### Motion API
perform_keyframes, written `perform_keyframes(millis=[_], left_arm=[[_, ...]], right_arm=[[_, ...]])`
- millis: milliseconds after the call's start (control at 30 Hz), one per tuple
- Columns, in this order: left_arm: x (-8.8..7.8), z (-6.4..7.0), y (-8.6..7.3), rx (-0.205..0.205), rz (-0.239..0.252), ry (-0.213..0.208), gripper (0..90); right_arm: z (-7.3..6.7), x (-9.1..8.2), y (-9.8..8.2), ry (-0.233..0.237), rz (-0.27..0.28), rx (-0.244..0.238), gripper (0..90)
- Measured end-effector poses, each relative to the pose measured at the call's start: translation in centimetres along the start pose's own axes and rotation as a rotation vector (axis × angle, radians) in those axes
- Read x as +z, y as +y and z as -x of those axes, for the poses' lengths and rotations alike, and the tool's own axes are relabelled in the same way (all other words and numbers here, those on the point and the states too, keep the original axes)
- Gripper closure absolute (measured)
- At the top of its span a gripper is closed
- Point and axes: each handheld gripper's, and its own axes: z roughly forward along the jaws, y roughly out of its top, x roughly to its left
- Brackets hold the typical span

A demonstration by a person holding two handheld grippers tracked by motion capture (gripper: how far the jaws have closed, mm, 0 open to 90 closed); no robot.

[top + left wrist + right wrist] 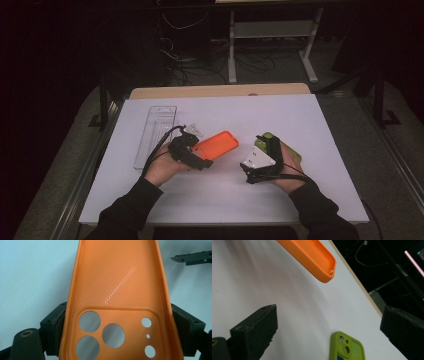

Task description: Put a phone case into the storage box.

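Orange phone case point(117, 290) already picked up — clamped by camera-hole end between closed jaws of left gripper point(192, 150), held above white table point(300, 115). Right gripper point(265, 160) spread wide, empty, hovering over green phone point(348, 347) lying on table. Left to do, probably — grasp phone, fit into case. Clear tray point(156, 135) untouched at left.

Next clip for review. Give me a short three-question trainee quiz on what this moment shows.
1. True or false: the left gripper is shut on the glossy orange silicone phone case.
2. Which is nearest the right gripper: (a) the lime-green phone, (b) the clear plastic tray?
3. Fill in: the right gripper's jaws stand ____.

Key: 1 true; 2 a; 3 open, with nothing pressed between them.
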Motion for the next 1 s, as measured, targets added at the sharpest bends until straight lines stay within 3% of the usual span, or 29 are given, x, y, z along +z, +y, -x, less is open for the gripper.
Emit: perform_keyframes(millis=[33, 100, 367, 500, 600, 633, 667, 767, 900, 967, 1000], left_arm=[[0.0, 0.0, 0.0, 0.006, -0.006, -0.001, 16.4], [0.2, 0.3, 0.0, -0.030, 0.024, -0.005, 16.4], [0.2, 0.3, 0.0, -0.021, 0.023, -0.002, 16.4], [0.2, 0.4, 0.1, -0.025, 0.027, -0.005, 16.4], [0.2, 0.4, 0.1, -0.020, 0.020, -0.010, 16.4], [0.2, 0.4, 0.1, -0.021, 0.022, -0.008, 16.4], [0.1, 0.3, 0.1, -0.009, 0.018, -0.011, 16.4], [0.1, 0.5, 0.1, -0.024, 0.020, -0.013, 16.4], [0.0, 0.3, 0.2, 0.019, -0.008, -0.010, 16.4], [0.2, 0.7, 0.2, -0.024, 0.022, -0.016, 16.4], [0.0, 0.4, 0.3, 0.017, -0.004, -0.014, 16.4]], right_arm=[[0.0, 0.0, 0.0, 0.000, 0.000, 0.000, 0.5], [-0.2, 0.0, 0.0, -0.020, 0.004, -0.033, 0.5], [-0.8, -0.1, 0.2, -0.062, 0.016, -0.110, 0.5], [-1.1, -0.1, 0.4, -0.089, 0.008, -0.199, 0.5], [-1.3, 0.0, 0.4, -0.102, 0.020, -0.222, 0.5], [-1.2, -0.1, 0.4, -0.104, 0.015, -0.252, 0.5], [-1.4, 0.0, 0.4, -0.120, 0.026, -0.238, 0.5], [-1.4, -0.1, 0.4, -0.143, 0.032, -0.285, 0.5], [-1.7, -0.1, 0.6, -0.170, 0.035, -0.344, 0.5], [-1.9, 0.0, 0.6, -0.183, 0.036, -0.380, 0.5], [-2.0, 0.1, 0.6, -0.192, 0.040, -0.409, 0.5]])
